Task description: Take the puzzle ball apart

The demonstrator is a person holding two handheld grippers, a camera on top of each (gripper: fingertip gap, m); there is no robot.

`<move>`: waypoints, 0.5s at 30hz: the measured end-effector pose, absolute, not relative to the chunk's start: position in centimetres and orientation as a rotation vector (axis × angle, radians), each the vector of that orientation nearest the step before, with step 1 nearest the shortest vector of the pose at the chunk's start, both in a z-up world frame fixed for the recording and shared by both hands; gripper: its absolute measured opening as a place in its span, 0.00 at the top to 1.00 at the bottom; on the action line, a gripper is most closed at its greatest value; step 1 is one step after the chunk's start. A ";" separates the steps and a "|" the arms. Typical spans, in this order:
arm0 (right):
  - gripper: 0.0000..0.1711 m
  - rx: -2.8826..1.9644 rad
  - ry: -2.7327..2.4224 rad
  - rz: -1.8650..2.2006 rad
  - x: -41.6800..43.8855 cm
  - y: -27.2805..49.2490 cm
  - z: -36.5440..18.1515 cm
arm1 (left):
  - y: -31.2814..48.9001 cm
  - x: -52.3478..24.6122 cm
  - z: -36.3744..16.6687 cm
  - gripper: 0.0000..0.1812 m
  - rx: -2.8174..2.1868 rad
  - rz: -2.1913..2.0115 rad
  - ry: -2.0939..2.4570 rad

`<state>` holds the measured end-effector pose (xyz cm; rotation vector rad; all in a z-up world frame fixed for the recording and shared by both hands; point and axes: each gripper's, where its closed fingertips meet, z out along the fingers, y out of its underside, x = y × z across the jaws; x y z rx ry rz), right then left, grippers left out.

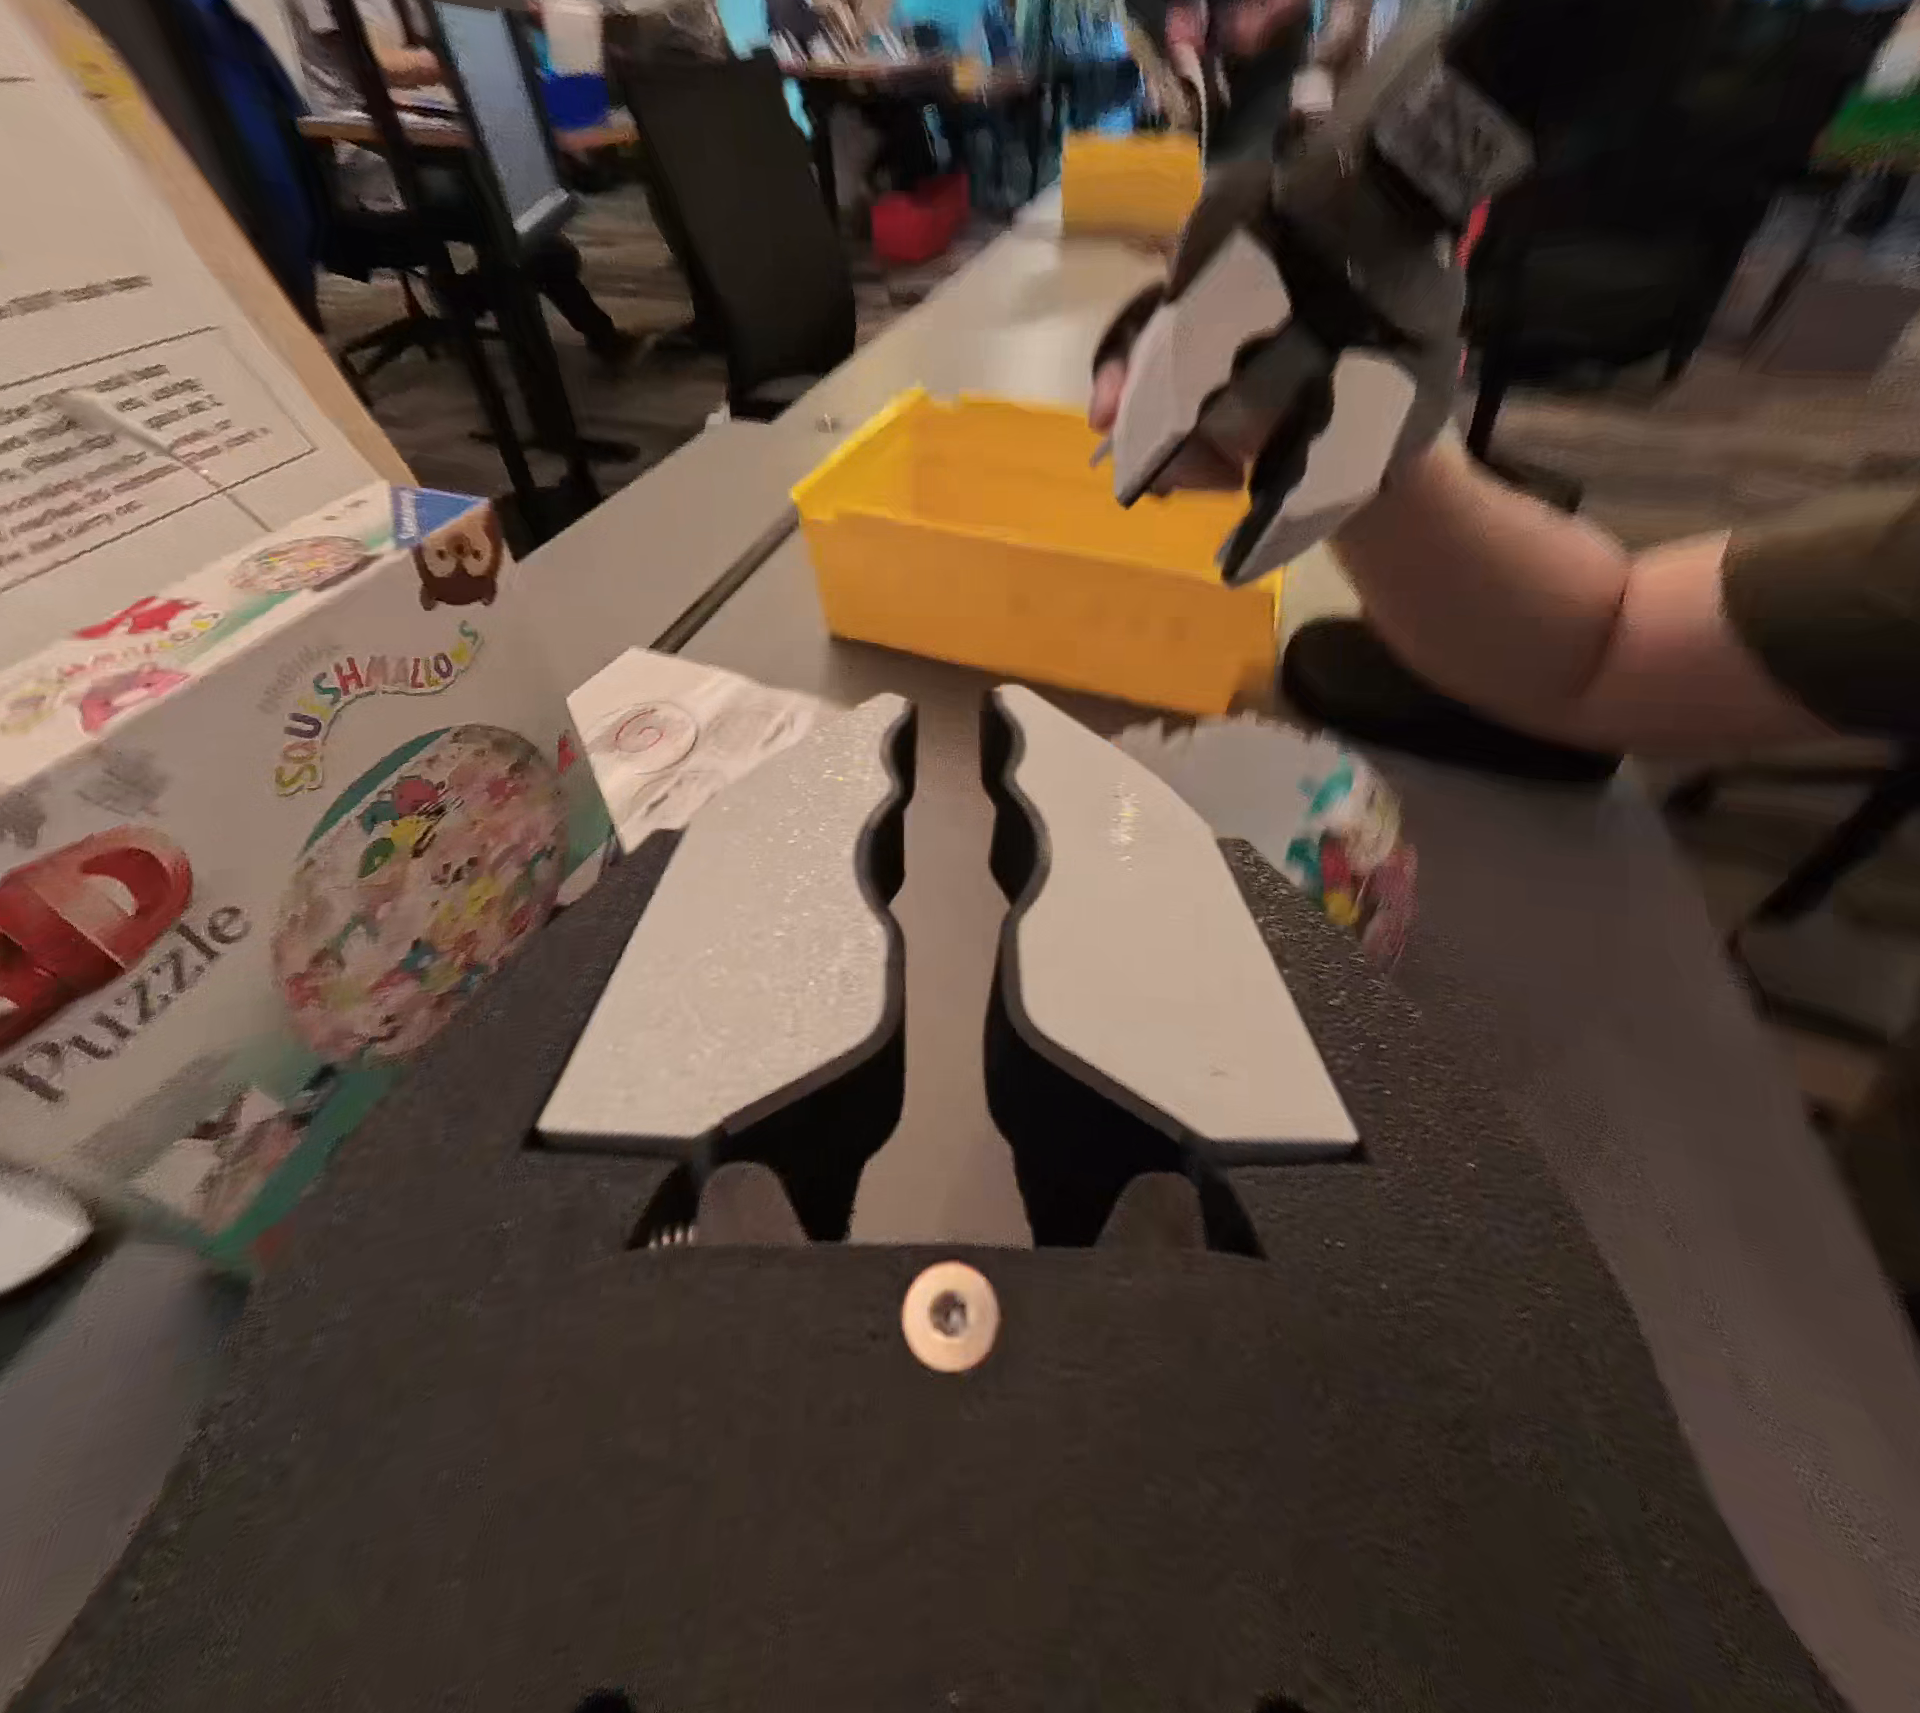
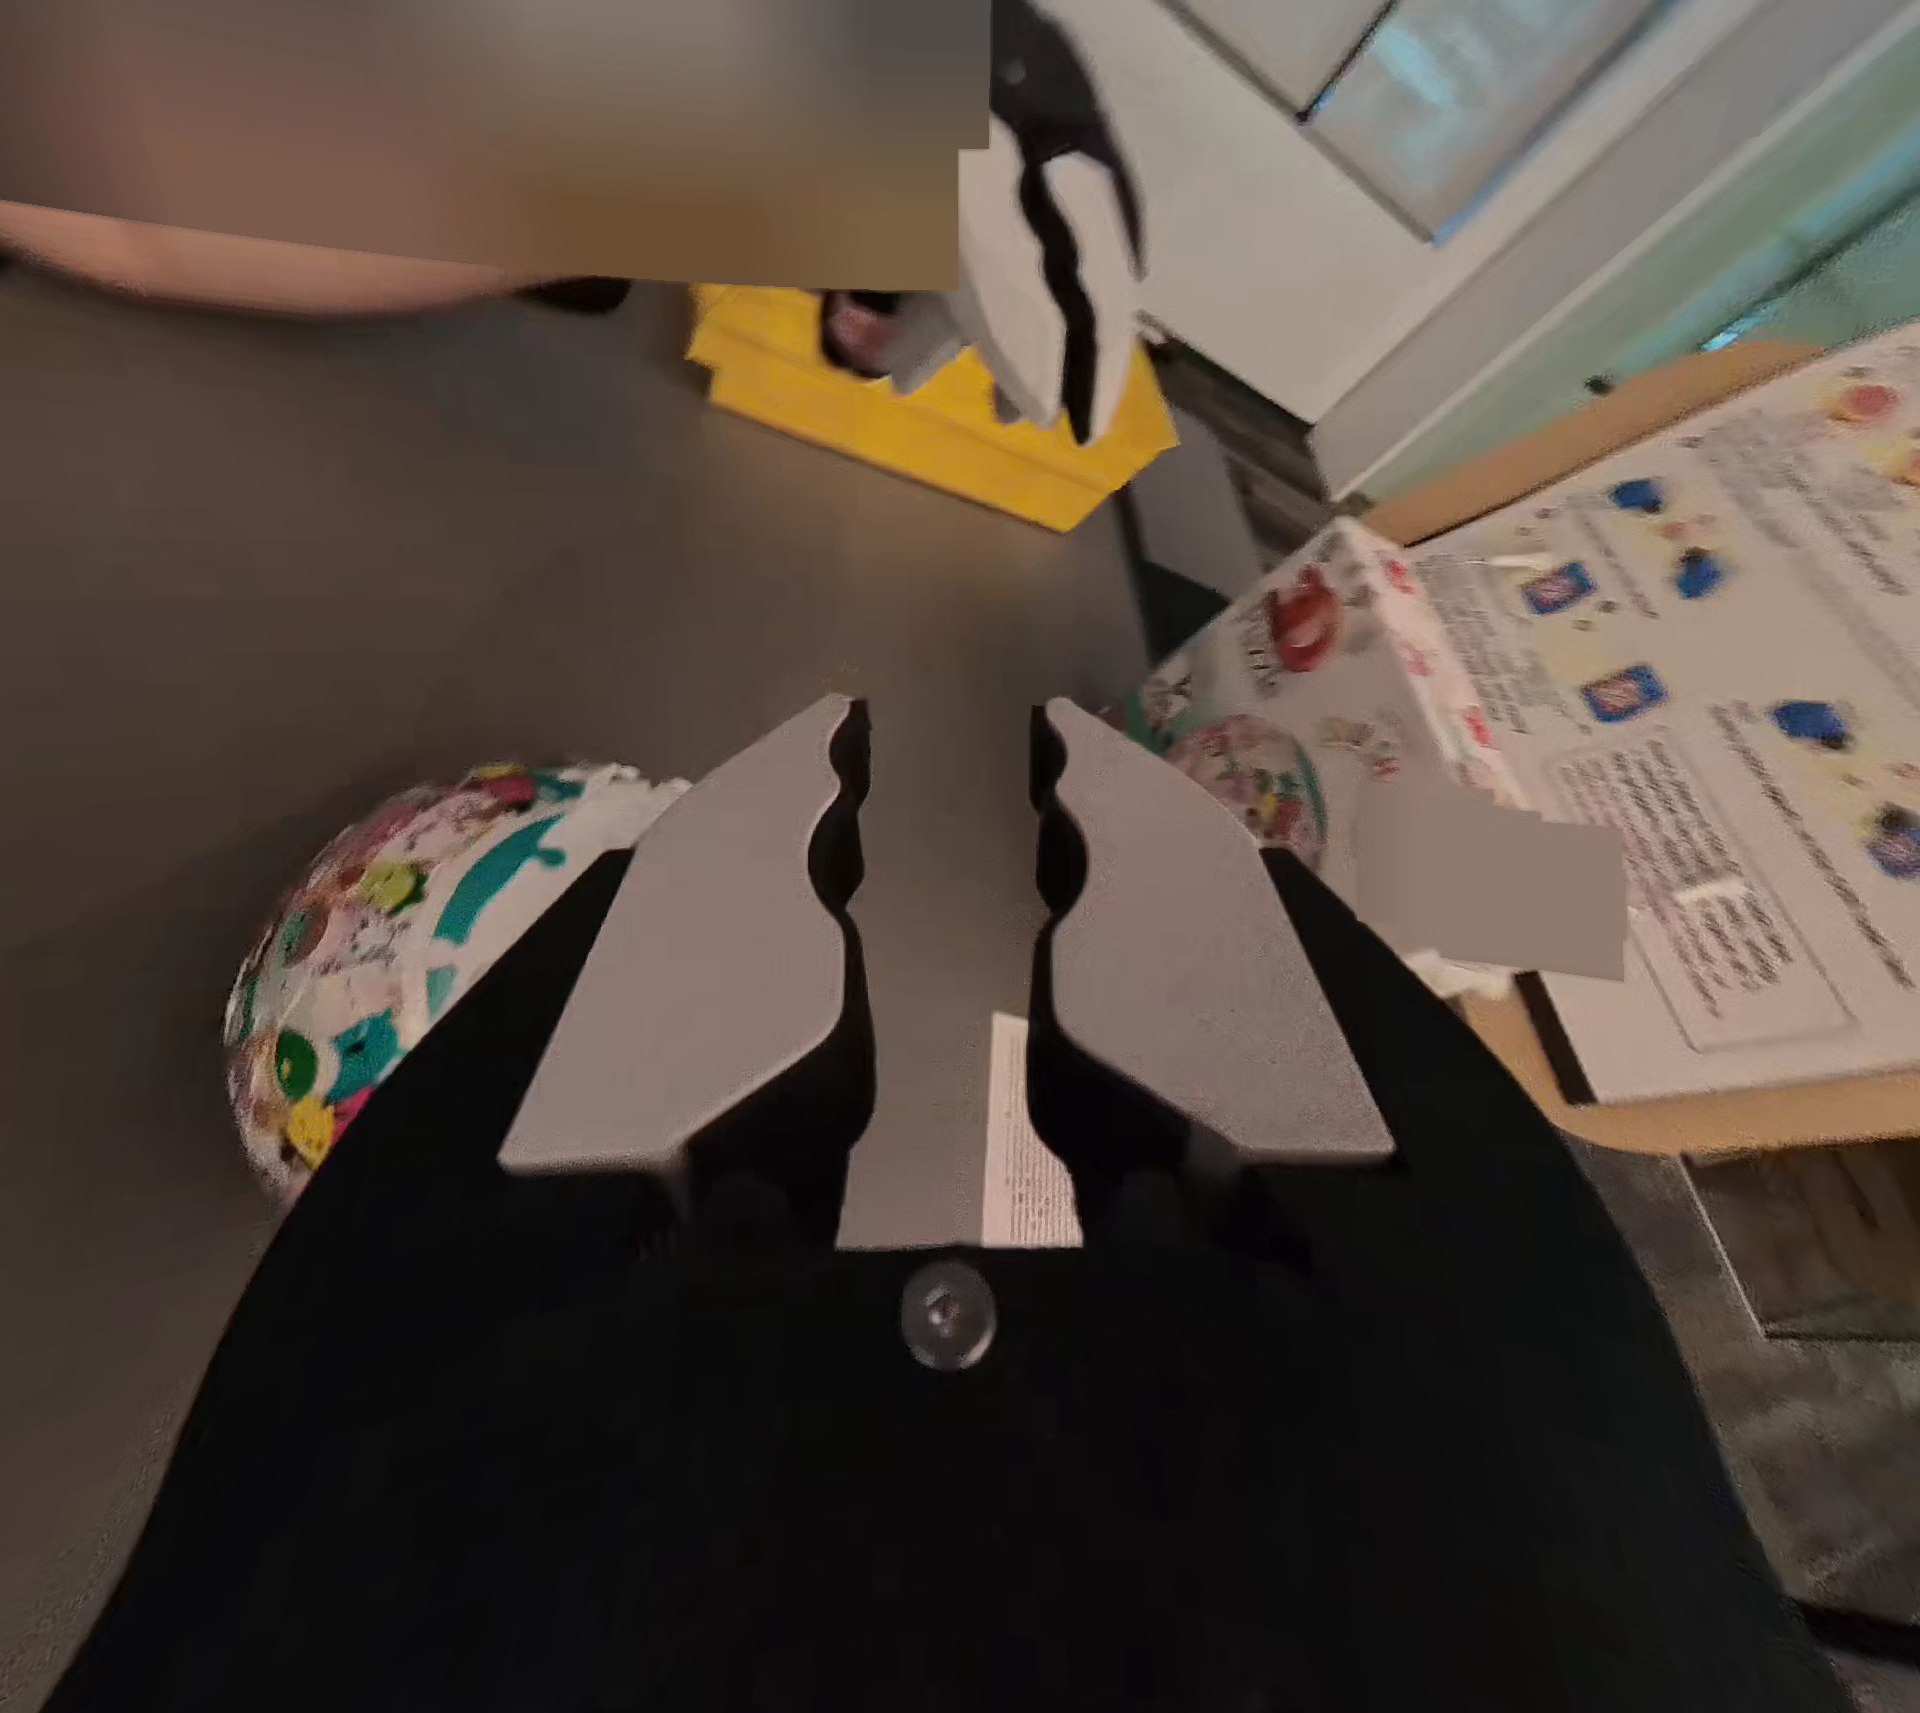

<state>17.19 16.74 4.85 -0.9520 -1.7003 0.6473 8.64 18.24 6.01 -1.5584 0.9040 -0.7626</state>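
The colourful puzzle ball (image 1: 1351, 842) lies on the grey table, partly hidden behind my left gripper's right finger. In the right wrist view the ball (image 2: 364, 936) sits low on the left, beside that gripper's left finger. My left gripper (image 1: 948, 713) is open and empty, low over the table just left of the ball. My right gripper (image 2: 951, 718) is open and empty, with the table showing between its fingers. It also shows in the left wrist view (image 1: 1179, 536), held by a hand above the yellow bin (image 1: 1039, 614). The left gripper (image 2: 1055, 427) shows far off in the right wrist view.
The puzzle's printed box (image 1: 312, 832) stands at the left, also in the right wrist view (image 2: 1330, 655), with an instruction sheet (image 2: 1714, 728) on cardboard behind it. A clear plastic bag (image 1: 675, 749) lies by the box. A yellow bin (image 2: 935, 437) sits far off. Chairs and desks stand beyond the table. Spacing between my two grippers at the tips: around 10 centimeters.
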 end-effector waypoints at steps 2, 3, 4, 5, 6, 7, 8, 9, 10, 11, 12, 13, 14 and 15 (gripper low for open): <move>0.83 -0.936 -1.818 0.625 16.6 16.0 2.5 | 17.9 8.9 3.6 0.91 -1.578 -0.582 1.086; 0.84 -0.946 -1.879 0.624 16.4 15.6 1.3 | 17.3 9.3 2.3 0.89 -1.573 -0.535 1.188; 0.85 -0.952 -1.939 0.631 16.2 15.1 0.1 | 16.8 9.8 1.2 0.90 -1.571 -0.521 1.268; 0.85 -0.956 -1.985 0.626 15.9 14.8 -0.8 | 16.4 10.4 0.3 0.88 -1.575 -0.531 1.318; 0.86 -0.952 -2.023 0.596 15.7 14.6 -1.5 | 16.0 11.0 -0.4 0.87 -1.580 -0.567 1.354; 0.87 -0.943 -2.064 0.549 15.6 14.6 -2.2 | 15.5 11.5 -1.3 0.88 -1.590 -0.624 1.396; 0.88 -0.931 -2.097 0.491 15.5 14.7 -2.7 | 15.1 11.8 -2.1 0.88 -1.617 -0.666 1.425; 0.88 -0.913 -2.122 0.457 15.3 14.6 -3.0 | 14.8 12.0 -3.0 0.86 -1.647 -0.710 1.454; 0.89 -0.900 -2.158 0.446 15.1 14.4 -3.3 | 14.4 12.2 -3.8 0.83 -1.670 -0.747 1.484; 0.90 -0.897 -2.185 0.431 15.0 14.4 -3.6 | 14.3 12.5 -4.4 0.78 -1.674 -0.767 1.497; 0.90 -0.902 -2.210 0.414 14.9 14.5 -3.8 | 14.2 12.9 -4.9 0.71 -1.676 -0.787 1.505; 0.90 -0.912 -2.238 0.408 14.9 14.6 -4.1 | 14.0 13.2 -5.5 0.66 -1.686 -0.806 1.524; 0.90 -0.918 -2.261 0.411 15.0 14.6 -4.3 | 13.7 13.5 -5.9 0.65 -1.687 -0.827 1.544; 0.90 -0.922 -2.275 0.417 14.9 14.6 -4.3 | 13.5 13.9 -6.3 0.63 -1.682 -0.846 1.554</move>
